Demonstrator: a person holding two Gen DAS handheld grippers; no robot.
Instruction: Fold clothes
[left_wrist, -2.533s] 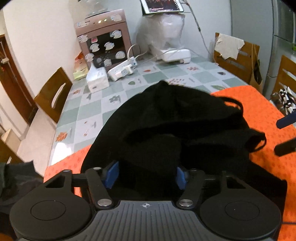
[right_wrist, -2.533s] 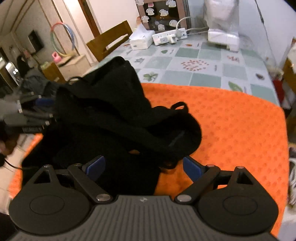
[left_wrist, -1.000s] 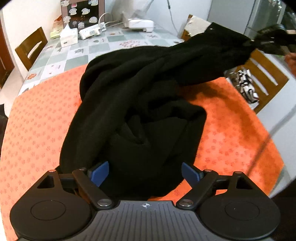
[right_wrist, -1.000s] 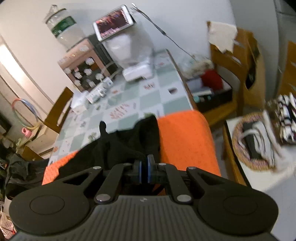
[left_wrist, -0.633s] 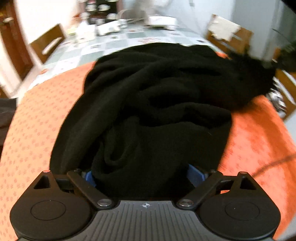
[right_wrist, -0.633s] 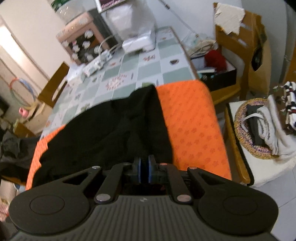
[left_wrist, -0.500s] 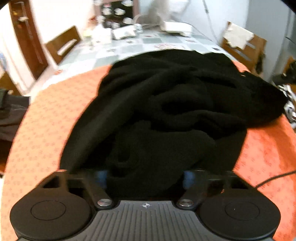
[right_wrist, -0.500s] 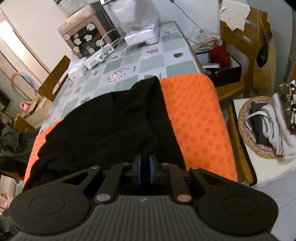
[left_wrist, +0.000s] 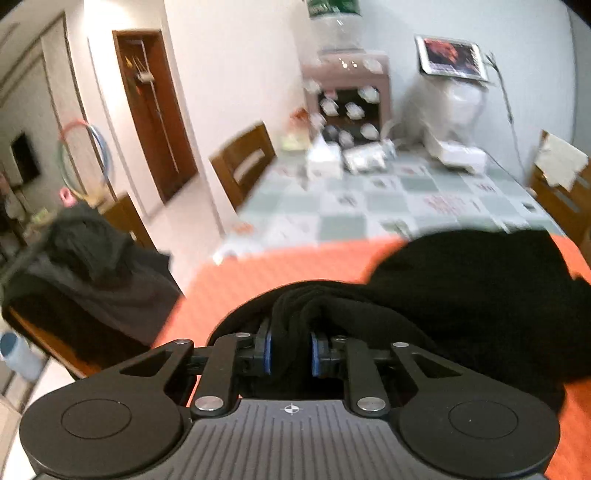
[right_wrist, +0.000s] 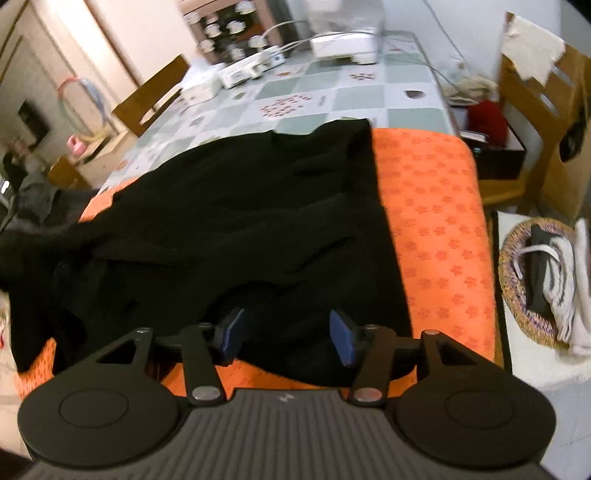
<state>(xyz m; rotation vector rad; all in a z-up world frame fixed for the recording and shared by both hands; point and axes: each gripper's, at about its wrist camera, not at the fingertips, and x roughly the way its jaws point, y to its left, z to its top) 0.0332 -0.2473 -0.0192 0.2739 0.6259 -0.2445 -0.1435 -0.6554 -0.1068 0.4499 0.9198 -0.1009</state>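
Domestic dining room, white walls, brown wooden door (left_wrist: 155, 110) in the upper left of the left wrist view. Long table with a green-and-white checked cloth (right_wrist: 332, 92) runs away from both cameras; its near end is covered by an orange mat with a small paw-print pattern (right_wrist: 436, 206). Black fleece garment (right_wrist: 236, 221) lies spread over the left and centre of the mat in the right wrist view, rumpled, one edge running straight down the mat toward the camera, far corner reaching onto the checked cloth. Right gripper (right_wrist: 286, 334) sits at the garment's near edge, blue-padded jaws well apart, fabric lying between and beneath them but not pinched. Left gripper (left_wrist: 289, 349) has its blue pads drawn in tight on a bunched fold of the same black garment (left_wrist: 472, 295), which fills the centre and right of that frame; this view is motion-blurred. White power strips and boxes (right_wrist: 251, 70) sit at the far end of the table. Wooden chair (left_wrist: 243, 170) stands along the table's left side. Round woven basket holding white and dark cloth (right_wrist: 535, 280) sits at the right edge of the right wrist view. Dark clothing draped over a chair (left_wrist: 81, 266) shows at the left of the left wrist view.
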